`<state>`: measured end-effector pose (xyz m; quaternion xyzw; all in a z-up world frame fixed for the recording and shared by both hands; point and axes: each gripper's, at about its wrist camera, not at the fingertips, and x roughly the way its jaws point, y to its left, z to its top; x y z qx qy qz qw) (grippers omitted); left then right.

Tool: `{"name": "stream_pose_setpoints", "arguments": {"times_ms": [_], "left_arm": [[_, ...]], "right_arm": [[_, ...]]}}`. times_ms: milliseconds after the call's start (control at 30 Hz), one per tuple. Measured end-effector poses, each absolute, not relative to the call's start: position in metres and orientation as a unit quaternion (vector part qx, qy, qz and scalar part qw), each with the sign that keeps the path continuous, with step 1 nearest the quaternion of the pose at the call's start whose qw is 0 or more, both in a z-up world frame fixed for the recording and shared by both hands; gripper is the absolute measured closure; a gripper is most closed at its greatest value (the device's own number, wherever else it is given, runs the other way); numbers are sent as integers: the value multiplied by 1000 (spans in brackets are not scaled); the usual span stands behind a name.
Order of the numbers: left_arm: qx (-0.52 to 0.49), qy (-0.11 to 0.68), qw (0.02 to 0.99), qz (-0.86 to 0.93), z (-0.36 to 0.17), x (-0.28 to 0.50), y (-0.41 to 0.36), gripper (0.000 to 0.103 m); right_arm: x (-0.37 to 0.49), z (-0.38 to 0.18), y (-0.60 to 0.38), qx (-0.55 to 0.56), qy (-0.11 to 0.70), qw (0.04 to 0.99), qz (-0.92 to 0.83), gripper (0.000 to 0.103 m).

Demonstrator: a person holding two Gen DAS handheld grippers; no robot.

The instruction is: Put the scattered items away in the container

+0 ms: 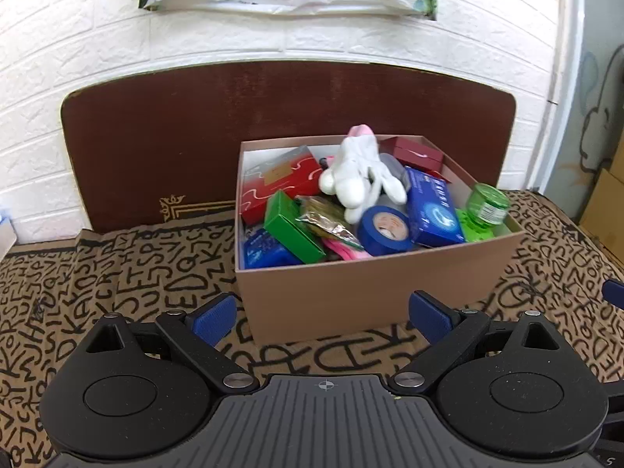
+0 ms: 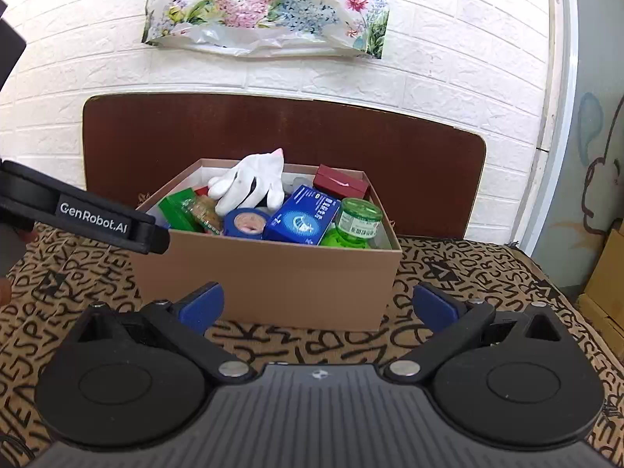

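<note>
A tan cardboard box [image 1: 351, 292] stands on the letter-patterned cloth, also in the right wrist view [image 2: 273, 277]. It holds a white plush toy [image 1: 358, 173], a blue tape roll [image 1: 386, 230], a blue carton [image 1: 433, 206], a green jar [image 1: 487, 202], a green box [image 1: 292, 226], red boxes [image 1: 277, 183] and a foil packet [image 1: 327, 218]. My left gripper [image 1: 323, 314] is open and empty just in front of the box. My right gripper [image 2: 318, 308] is open and empty, also in front of the box. The left gripper's body [image 2: 85, 214] shows at the left of the right wrist view.
A brown board [image 1: 195, 136] leans on the white brick wall behind the box. A floral plastic bag [image 2: 269, 11] hangs on the wall. Cardboard cartons [image 2: 608, 284] stand at the far right. The patterned cloth [image 1: 117, 273] covers the table.
</note>
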<state>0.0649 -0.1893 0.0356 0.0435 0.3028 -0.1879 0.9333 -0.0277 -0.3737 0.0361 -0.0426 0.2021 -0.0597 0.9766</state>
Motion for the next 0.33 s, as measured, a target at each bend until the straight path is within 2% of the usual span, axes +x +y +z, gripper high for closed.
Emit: {"name": "stream_pose_setpoints", "arguments": {"times_ms": [333], "left_arm": [[52, 286, 930, -224, 42, 42, -191, 2]], "right_arm": [[-40, 34, -369, -42, 206, 976, -56, 0]]}}
